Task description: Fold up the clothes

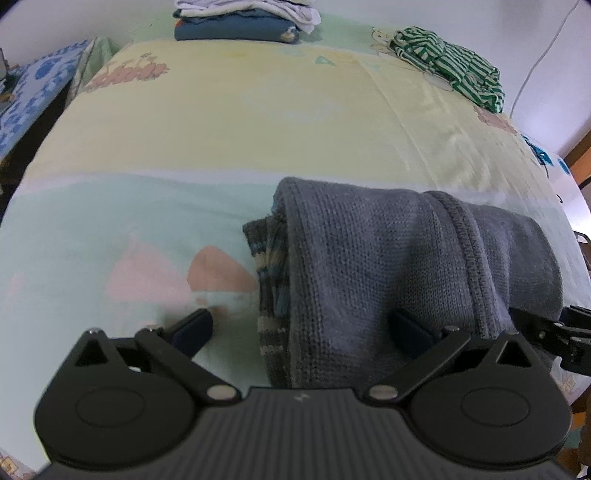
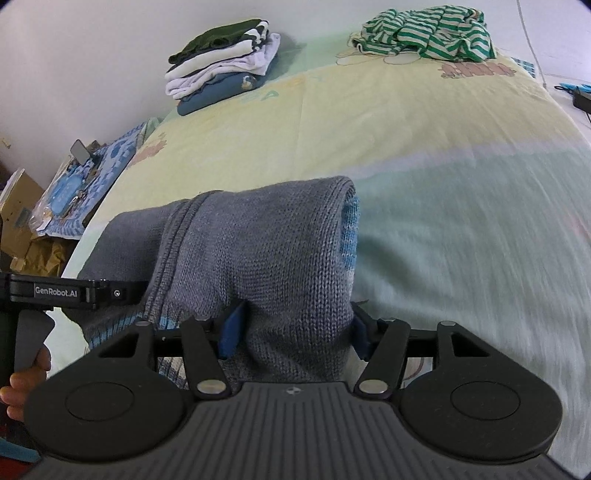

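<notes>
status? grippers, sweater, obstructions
Left gripper open, jaws straddling sweater edge. Right gripper open around its fold. Bed ahead bare.

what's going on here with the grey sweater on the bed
A person is folding clothes on a bed with a handheld gripper in each hand. A grey knit sweater lies bundled at the near edge. The left gripper is open, one finger on the sheet and one on the knit. The right gripper straddles a fold of it; whether it grips is unclear. A folded stack and a green striped garment sit at the far side.
</notes>
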